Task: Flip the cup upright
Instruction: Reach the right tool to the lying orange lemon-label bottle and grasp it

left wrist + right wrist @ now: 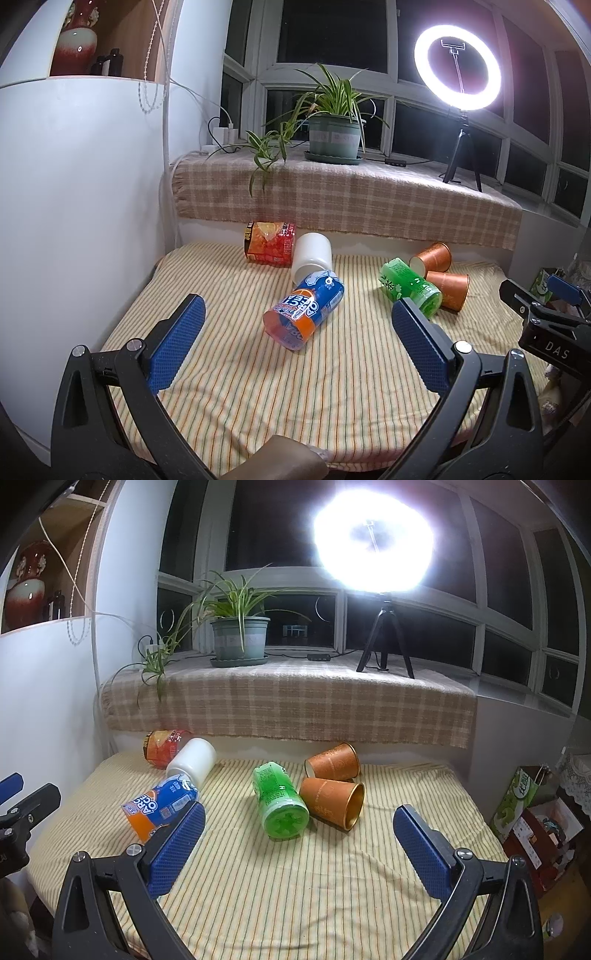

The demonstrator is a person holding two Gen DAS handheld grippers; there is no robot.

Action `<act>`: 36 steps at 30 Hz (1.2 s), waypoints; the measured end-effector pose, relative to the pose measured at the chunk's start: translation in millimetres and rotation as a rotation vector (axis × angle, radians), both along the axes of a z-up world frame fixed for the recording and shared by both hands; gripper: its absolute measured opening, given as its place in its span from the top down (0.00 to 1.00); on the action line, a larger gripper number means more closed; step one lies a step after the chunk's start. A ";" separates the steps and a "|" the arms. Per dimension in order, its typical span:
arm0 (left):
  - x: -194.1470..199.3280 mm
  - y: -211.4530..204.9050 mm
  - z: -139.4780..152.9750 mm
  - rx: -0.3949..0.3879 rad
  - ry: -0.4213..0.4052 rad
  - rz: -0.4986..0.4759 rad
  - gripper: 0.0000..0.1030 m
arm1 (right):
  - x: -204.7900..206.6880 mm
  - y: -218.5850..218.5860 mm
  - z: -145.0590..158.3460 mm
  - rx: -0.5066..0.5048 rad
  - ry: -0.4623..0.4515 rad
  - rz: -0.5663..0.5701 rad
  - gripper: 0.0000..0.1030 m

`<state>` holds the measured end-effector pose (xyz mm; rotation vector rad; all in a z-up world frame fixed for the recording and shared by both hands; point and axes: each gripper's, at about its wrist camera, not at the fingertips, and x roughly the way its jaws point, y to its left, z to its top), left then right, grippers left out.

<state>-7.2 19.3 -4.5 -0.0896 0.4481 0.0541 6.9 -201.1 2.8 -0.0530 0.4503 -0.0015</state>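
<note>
My left claw (298, 328) hangs wide open over the striped cloth (258, 398), holding nothing, lined up on the blue cup (304, 311) lying tipped. From the right, my right claw (299, 829) gapes empty too, facing the green cup (280, 799) on its side, ready to right it.

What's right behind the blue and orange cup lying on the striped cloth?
A white cup, also on its side, touches the far end of the blue and orange cup. Behind that lies a red snack container, partly hidden by the white one.
</note>
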 end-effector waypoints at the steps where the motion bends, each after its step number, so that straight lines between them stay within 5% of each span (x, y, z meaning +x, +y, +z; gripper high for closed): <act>1: 0.3 0.8 0.2 0.000 0.001 0.001 0.01 | 0.6 0.2 0.0 0.001 0.000 0.003 0.00; 11: 7.2 8.3 -1.1 0.008 0.015 0.013 0.01 | 19.3 19.5 4.1 -0.035 -0.016 0.116 0.00; 26: 16.6 53.8 -15.6 0.036 0.064 0.104 0.01 | 110.0 90.7 8.7 -0.122 0.040 0.517 0.00; 36: 9.3 94.8 -29.7 0.034 0.102 0.183 0.01 | 181.5 176.0 -8.5 -0.338 0.135 0.780 0.00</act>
